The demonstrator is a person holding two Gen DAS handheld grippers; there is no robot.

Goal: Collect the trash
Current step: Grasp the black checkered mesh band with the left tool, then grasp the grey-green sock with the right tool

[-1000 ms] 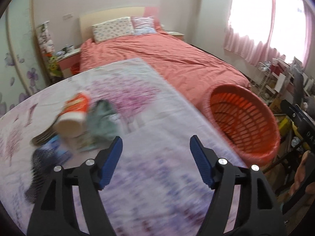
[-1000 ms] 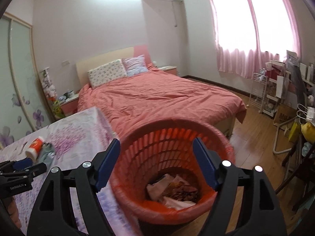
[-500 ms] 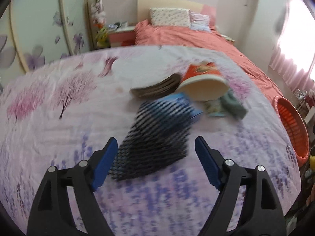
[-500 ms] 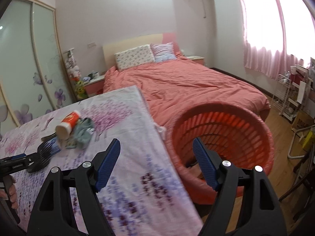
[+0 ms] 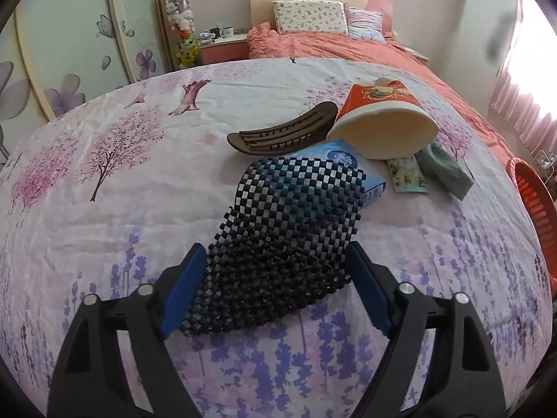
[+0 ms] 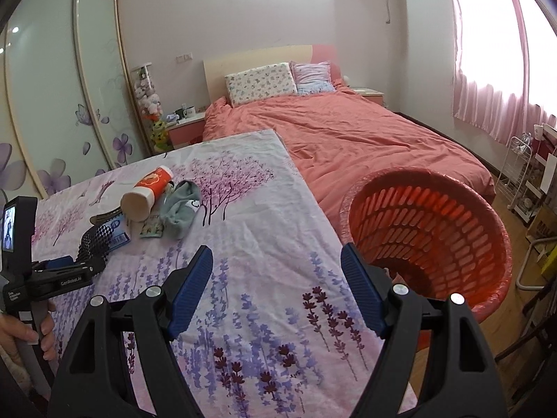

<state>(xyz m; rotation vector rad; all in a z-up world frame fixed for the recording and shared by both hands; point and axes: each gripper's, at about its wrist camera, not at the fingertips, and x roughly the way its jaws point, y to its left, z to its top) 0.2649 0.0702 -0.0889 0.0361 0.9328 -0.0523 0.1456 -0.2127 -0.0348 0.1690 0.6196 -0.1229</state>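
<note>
Black mesh mat flat on tablecloth, overlapping blue packet; red cup toppled.

Bedroom – salmon-covered bed, cream headboard, floral sliding wardrobe left, pink-curtained bright window right, wood floor – daylight

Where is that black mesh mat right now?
In the left wrist view the black mesh mat lies on the floral cloth, its near end between the left hand-held gripper pads, its far end over a blue packet.

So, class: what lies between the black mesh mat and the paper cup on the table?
A blue tissue pack: in the left wrist view the mesh mat covers its near part and the cup lies tipped at its far edge.
</note>
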